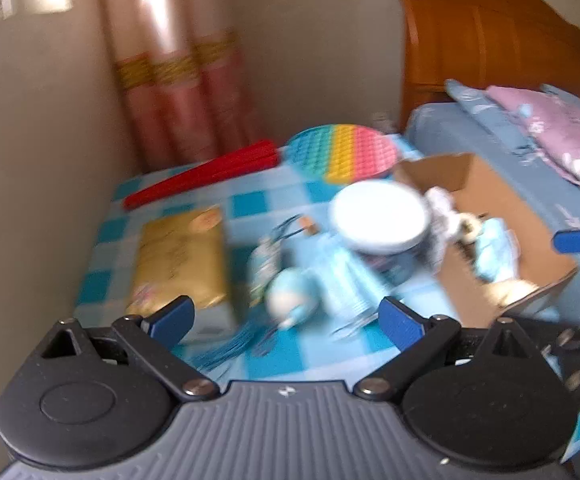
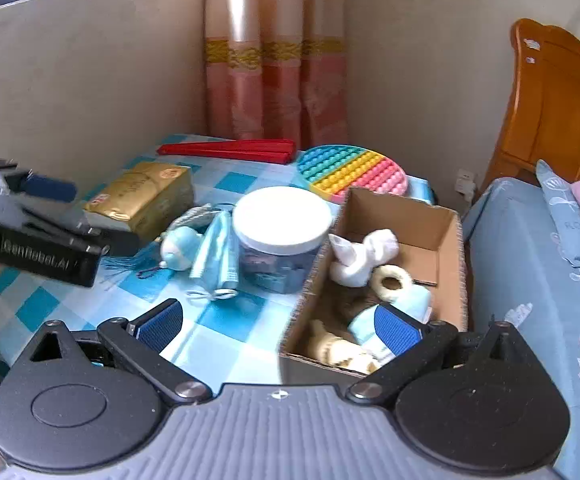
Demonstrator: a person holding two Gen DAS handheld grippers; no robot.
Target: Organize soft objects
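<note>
A small blue-and-white plush doll (image 1: 290,298) lies on the checked tablecloth (image 1: 249,204), beside a folded light-blue cloth (image 1: 346,276). My left gripper (image 1: 285,320) hovers just short of the doll, open wide and touching nothing; this view is blurred. The cardboard box (image 2: 442,220) at the table's right holds a white plush (image 2: 362,256), a cream ring toy (image 2: 392,282), a light-blue plush (image 2: 414,300) and a beige one (image 2: 330,344). My right gripper (image 2: 279,325) is open and empty at the box's near left corner, its right finger over the box. The left gripper's pad (image 2: 51,188) shows at the left.
A jar with a white lid (image 2: 281,216) stands between doll and box. A gold packet (image 2: 145,192), a red folded fan (image 2: 229,149) and a rainbow bubble mat (image 2: 354,172) lie further back. Walls and a curtain close the far side; a blue bed (image 2: 530,264) adjoins on the right.
</note>
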